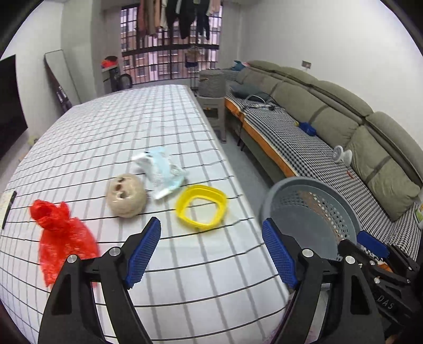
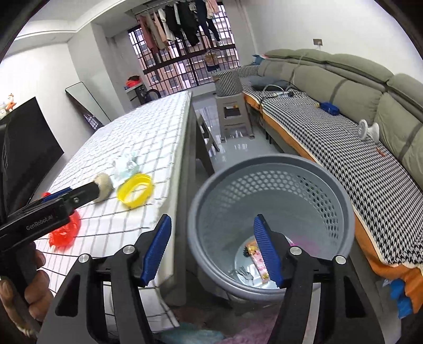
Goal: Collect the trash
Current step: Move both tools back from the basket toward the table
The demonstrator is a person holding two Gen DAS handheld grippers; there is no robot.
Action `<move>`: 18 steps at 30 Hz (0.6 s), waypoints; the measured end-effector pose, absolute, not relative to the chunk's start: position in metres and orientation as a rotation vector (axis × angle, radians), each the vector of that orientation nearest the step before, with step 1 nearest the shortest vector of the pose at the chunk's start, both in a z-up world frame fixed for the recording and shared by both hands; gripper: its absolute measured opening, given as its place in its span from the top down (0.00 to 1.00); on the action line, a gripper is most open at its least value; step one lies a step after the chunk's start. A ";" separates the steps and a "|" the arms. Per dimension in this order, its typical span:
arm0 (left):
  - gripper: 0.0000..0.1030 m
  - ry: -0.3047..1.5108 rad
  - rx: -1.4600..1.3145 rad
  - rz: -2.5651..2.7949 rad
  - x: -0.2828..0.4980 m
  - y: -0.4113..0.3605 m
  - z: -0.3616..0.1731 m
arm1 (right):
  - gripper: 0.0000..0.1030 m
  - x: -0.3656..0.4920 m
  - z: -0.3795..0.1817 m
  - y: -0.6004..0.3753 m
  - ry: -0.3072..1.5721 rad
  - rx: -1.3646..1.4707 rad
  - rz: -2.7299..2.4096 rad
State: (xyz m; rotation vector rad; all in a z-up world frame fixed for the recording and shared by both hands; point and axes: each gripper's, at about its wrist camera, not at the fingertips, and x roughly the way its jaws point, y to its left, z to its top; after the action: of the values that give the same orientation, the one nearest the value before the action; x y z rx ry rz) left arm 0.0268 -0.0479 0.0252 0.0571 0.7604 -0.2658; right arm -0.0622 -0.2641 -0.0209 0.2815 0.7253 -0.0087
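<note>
Honestly, with both my left gripper (image 1: 211,251) and right gripper (image 2: 212,248) gaping empty, the flimsy red bag (image 1: 62,235) could slip my pinch.

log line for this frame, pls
left tool: open, over table | right tool: open, over bin | wrapper in bin | yellow ring, red bag on table

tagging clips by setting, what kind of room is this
Most likely a home living room that also serves for drying laundry. A long green sofa runs along the wall, clothes hang by the barred window, and a table with a checked cloth stands beside a grey trash basket.
</note>
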 end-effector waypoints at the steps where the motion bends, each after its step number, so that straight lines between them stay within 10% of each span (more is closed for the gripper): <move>1: 0.24 0.751 0.052 -0.252 0.026 -0.040 0.028 | 0.40 -0.062 -0.019 -0.262 0.720 0.281 -0.010; 18: 0.23 0.734 0.013 -0.117 0.004 0.078 0.038 | 0.38 -0.098 -0.005 -0.236 0.704 0.259 -0.136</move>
State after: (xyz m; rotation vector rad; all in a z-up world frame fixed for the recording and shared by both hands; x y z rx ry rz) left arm 0.0041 0.0781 0.0384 0.0133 0.7345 -0.1167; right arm -0.0980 -0.2357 -0.0051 0.2590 0.7039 -0.1363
